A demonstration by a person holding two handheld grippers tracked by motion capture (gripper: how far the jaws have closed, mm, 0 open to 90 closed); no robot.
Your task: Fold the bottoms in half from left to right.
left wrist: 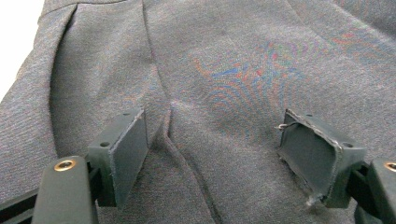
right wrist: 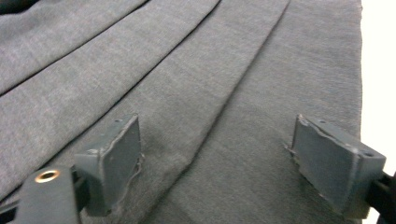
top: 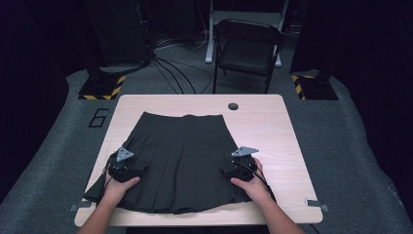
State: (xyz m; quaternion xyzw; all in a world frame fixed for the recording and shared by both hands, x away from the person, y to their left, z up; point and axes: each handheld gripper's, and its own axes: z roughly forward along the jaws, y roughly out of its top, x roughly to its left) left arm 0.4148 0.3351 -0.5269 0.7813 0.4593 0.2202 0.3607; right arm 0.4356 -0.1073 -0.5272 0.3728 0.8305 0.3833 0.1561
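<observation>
1. A dark pleated skirt point(top: 178, 161) lies flat on the pale wooden surface point(top: 272, 126), waistband toward the far edge, hem toward the person.
2. In the high view the left tongs point(top: 127, 168) sit over the skirt's left side and the right tongs point(top: 234, 168) over its right side, each held by a hand coming in from the near edge.
3. The high view also takes in a folding chair point(top: 247, 48) beyond the surface, cables on the floor, and a round hole point(top: 233, 106) in the surface near the far edge.
4. The left gripper view brings the cloth point(left wrist: 224, 70) close: the left tongs point(left wrist: 215, 144) stand wide apart over the fabric, with a raised pleat fold running up between the jaws. Nothing is clamped.
5. The right gripper view shows the right tongs point(right wrist: 217, 158) equally wide apart over diagonal pleats point(right wrist: 163, 84), a fold line passing between the jaws. The skirt's side edge meets a bright strip of surface at the right of that view.
6. Whether the jaw tips press on the cloth cannot be told.
</observation>
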